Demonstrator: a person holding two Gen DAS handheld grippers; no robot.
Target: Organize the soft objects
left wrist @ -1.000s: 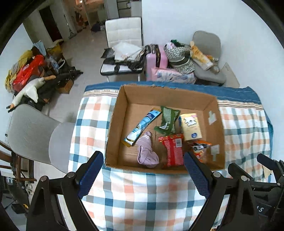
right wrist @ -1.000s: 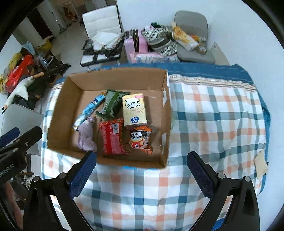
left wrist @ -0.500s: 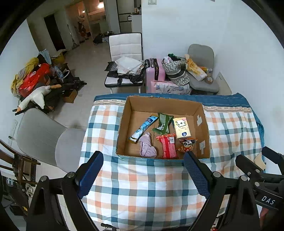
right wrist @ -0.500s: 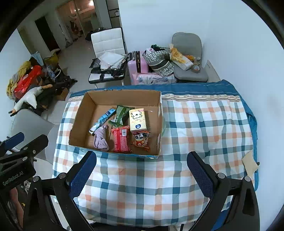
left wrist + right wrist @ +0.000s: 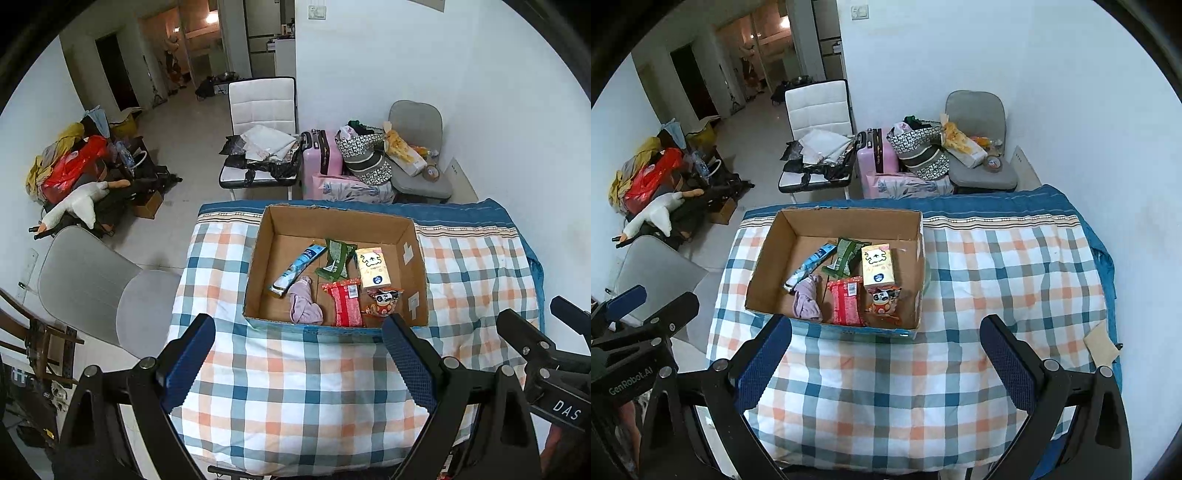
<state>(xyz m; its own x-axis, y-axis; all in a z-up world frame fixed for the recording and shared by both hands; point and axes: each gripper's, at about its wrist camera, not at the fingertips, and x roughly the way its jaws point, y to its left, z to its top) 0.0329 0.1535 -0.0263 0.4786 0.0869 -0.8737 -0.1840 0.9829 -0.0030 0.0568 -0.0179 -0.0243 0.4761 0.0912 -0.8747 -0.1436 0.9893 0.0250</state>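
Note:
An open cardboard box (image 5: 413, 254) (image 5: 764, 254) sits on a plaid cloth. Inside lie a pale purple cloth (image 5: 304, 308) (image 5: 807, 295), a red snack packet (image 5: 345, 302) (image 5: 846, 302), a yellow tissue pack (image 5: 373, 267) (image 5: 877, 266), a green packet (image 5: 336, 258) (image 5: 846, 254), a blue tube pack (image 5: 295, 271) (image 5: 809, 266) and a panda snack bag (image 5: 382, 301) (image 5: 884, 299). My left gripper (image 5: 299, 362) is open and empty, high above the table's near side. My right gripper (image 5: 886, 362) is open and empty, likewise held back from the box.
The plaid-covered table (image 5: 295, 387) (image 5: 997, 277) has a blue border at the back. A grey chair (image 5: 99, 288) stands left of it. A white chair (image 5: 262, 122), a pink suitcase (image 5: 319, 155) and a loaded grey chair (image 5: 417, 147) stand behind. A tan paper scrap (image 5: 1102, 343) lies at the right edge.
Both grippers have pulled up and back from the box, so the box looks smaller and more of the room shows. Both stay open and empty.

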